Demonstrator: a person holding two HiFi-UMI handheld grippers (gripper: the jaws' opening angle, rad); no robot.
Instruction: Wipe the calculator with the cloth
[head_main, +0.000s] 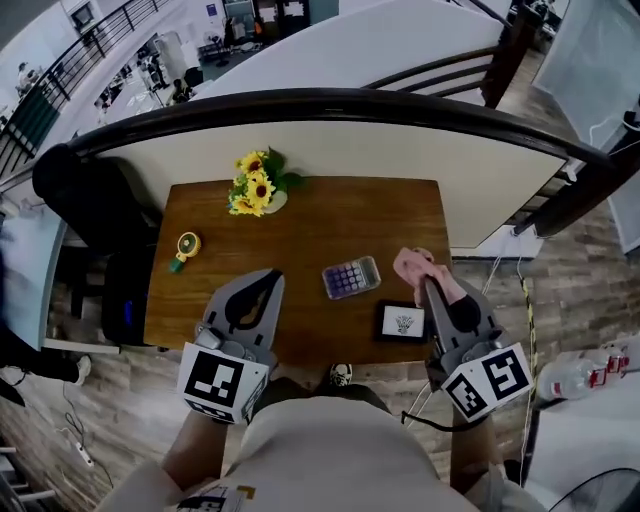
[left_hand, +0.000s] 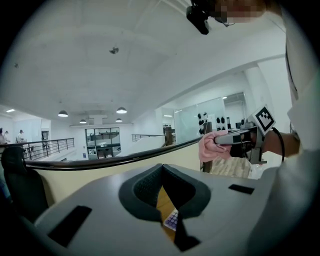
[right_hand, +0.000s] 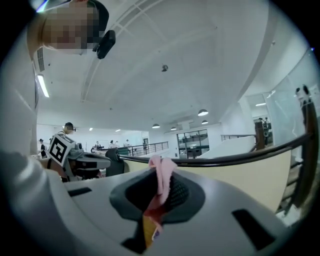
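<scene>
Left hand-held gripper (head_main: 272, 275): jaws together with nothing in them; hovers over the near-left part of the worktop (head_main: 330, 225), tips just left of the calculator (head_main: 351, 277).
Calculator: flat on the worktop, mid-front, lying free — neither gripper touches it.
Right hand-held gripper (head_main: 427, 283): jaws clamped on the pink cloth (head_main: 411, 264), which bunches past the tips, just right of the calculator.
Risk 1: the calculator is unpinned, so a sideways wipe would likely push it along the wood rather than clean it. The left gripper could steady it.
Risk 2: only a fold of cloth looks pinched. Dragging may pull it out, or bare tips may scrape the keys.
Risk 3: a framed card (head_main: 402, 322) sits near the front edge beside the right gripper — a low sweep could knock it off.
Around: small yellow item (head_main: 186, 246) far left and sunflowers (head_main: 256, 186) at the back. Both are well apart from the calculator and not in the way.
</scene>
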